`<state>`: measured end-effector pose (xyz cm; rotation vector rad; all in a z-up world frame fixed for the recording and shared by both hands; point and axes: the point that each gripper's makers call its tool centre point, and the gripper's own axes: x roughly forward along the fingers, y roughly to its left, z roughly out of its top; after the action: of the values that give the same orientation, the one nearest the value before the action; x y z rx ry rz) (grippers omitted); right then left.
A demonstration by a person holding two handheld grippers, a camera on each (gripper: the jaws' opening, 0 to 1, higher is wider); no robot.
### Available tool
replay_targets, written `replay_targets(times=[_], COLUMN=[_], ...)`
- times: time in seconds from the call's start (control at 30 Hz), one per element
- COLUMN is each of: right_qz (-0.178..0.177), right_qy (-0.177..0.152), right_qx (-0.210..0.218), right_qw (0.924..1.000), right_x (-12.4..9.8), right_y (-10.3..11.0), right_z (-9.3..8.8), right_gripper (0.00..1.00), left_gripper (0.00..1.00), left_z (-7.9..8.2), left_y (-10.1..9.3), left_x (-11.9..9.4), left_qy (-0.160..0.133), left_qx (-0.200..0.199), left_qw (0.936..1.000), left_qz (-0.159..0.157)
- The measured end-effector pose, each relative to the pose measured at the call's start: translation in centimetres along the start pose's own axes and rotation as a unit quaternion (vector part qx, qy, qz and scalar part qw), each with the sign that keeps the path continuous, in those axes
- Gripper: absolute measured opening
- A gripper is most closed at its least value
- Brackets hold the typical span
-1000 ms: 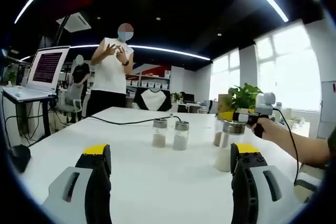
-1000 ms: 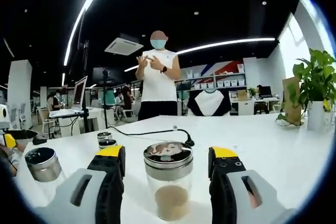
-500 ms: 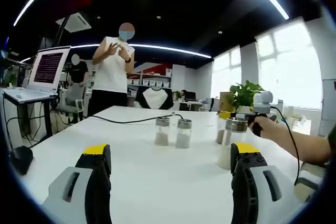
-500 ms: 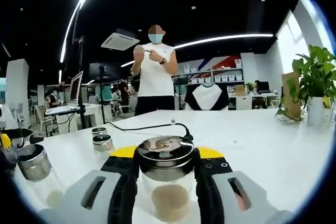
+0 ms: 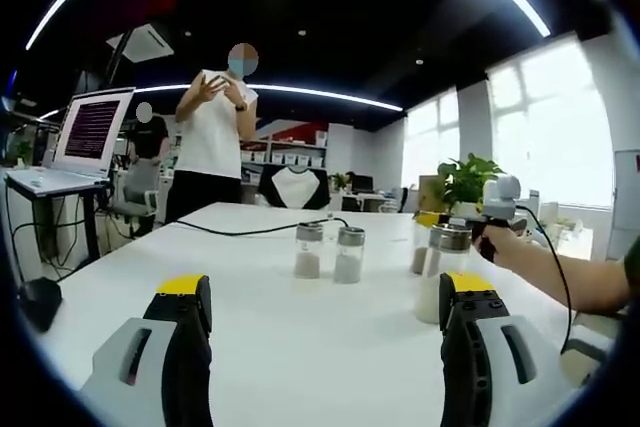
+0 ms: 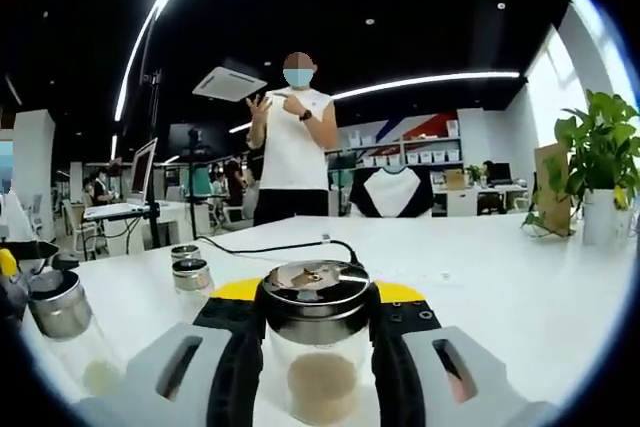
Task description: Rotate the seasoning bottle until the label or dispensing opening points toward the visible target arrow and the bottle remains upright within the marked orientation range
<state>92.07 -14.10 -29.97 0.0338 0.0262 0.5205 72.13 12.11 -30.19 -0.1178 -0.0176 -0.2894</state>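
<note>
Upright steel-lidded seasoning bottle (image 6: 318, 347), brown powder inside

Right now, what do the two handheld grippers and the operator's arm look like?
Left gripper: two chunky light-grey jaws with black inner faces, yellow caps on the tips and a dark slot in each grey shell. Right gripper: same grey, black and yellow build. In the left gripper view, a thin black cable runs along the bare forearm.

laptop (image 5: 88, 137), potted plant (image 6: 598, 172), black cable (image 5: 250, 232)
</note>
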Motion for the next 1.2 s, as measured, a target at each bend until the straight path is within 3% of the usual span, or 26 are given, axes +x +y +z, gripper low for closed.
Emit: replay_targets(times=[0.27,0.5,0.67,1.03,1.13,1.2], right_qz=[0.004,0.010,0.005,0.025,0.017,0.014], right_qy=[0.001,-0.004,0.008,-0.011,-0.008,-0.007], right_qx=[0.013,-0.010,-0.001,-0.010,-0.002,-0.024], right_qw=[0.9999,0.9999,1.0000,0.9996,0.9998,0.9996], right_x=[-0.3,-1.0,-2.1,-5.5,-6.4,-6.9], right_y=[-0.1,0.8,1.1,3.3,3.6,3.9], right_z=[0.3,1.7,2.1,4.3,4.4,4.3], right_gripper=[0.38,0.38,0.38,0.38,0.38,0.38], left_gripper=[1.00,1.00,1.00,1.00,1.00,1.00], left_z=[0.1,-0.1,-0.4,-0.7,-0.5,-0.2], left_y=[0.0,0.0,0.2,0.4,0.3,0.1], left_x=[0.0,0.1,0.1,0.2,0.2,0.1], left_qy=[0.002,0.004,0.012,0.016,0.007,0.000], left_qx=[0.015,0.017,0.022,0.017,0.016,0.018], left_qw=[0.9999,0.9998,0.9997,0.9997,0.9999,0.9998], left_qz=[-0.002,0.000,0.003,0.005,-0.001,-0.005])
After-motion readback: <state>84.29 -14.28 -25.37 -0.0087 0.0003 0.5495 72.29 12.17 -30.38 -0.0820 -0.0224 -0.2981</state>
